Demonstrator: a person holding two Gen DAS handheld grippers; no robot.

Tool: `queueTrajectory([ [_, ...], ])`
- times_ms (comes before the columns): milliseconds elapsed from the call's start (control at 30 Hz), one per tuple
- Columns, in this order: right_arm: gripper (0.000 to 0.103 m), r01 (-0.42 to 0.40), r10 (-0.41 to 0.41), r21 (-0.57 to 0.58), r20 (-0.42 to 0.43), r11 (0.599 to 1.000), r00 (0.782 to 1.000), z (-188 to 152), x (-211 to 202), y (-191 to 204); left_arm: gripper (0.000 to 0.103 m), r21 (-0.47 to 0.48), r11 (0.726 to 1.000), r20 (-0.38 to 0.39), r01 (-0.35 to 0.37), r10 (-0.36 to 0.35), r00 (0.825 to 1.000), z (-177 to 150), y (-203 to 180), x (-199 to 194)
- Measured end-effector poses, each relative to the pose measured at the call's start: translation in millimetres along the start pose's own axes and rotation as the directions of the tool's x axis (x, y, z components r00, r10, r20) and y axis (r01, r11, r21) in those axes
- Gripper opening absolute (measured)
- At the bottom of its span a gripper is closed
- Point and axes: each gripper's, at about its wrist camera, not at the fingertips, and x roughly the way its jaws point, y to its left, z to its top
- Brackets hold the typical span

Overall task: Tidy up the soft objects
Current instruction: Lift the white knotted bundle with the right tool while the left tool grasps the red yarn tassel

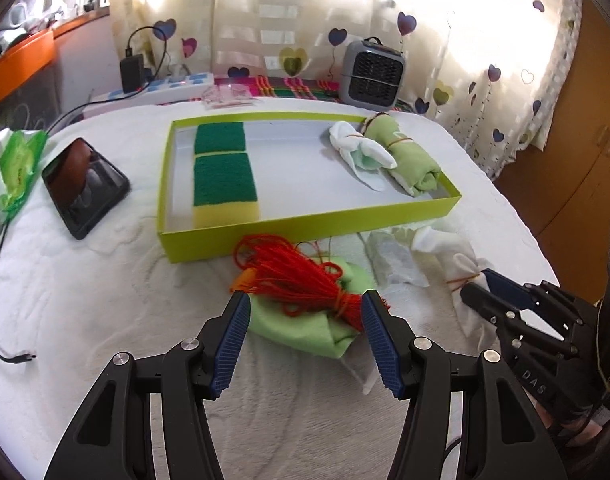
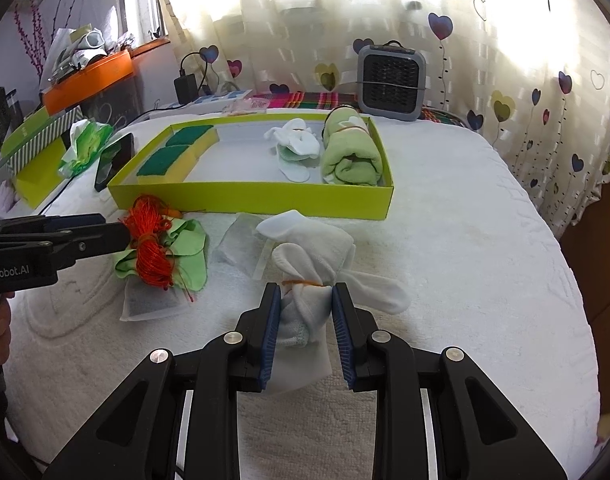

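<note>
**With both bundles bracketed, the right goes first**

While my left gripper (image 1: 305, 300) stands released around the orange yarn (image 1: 301, 276), my right gripper (image 2: 306, 296) squeezes the white sock bundle (image 2: 305, 276), whose long axis runs away from me toward the green tray (image 2: 265, 200) just beyond.

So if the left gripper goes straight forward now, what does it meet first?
Most likely the red yarn bundle lying on the green cloth, just ahead between its open fingers; the green box is further behind.
</note>
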Motion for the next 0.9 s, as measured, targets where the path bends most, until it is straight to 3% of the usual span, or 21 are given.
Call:
queueTrajectory([
  [533, 0.028, -0.004, 0.004, -0.005, -0.003, 1.0, 1.0, -1, 2, 3, 0.057, 0.086, 0.995, -0.119, -0.06, 0.07, 0.991, -2, -7, 23],
  [900, 0.028, -0.01, 0.01, -0.001, -0.004, 1.0, 1.0, -1, 3, 3, 0.057, 0.129, 0.982, -0.115, -0.138, 0.153, 0.981, -5, 13, 17],
])
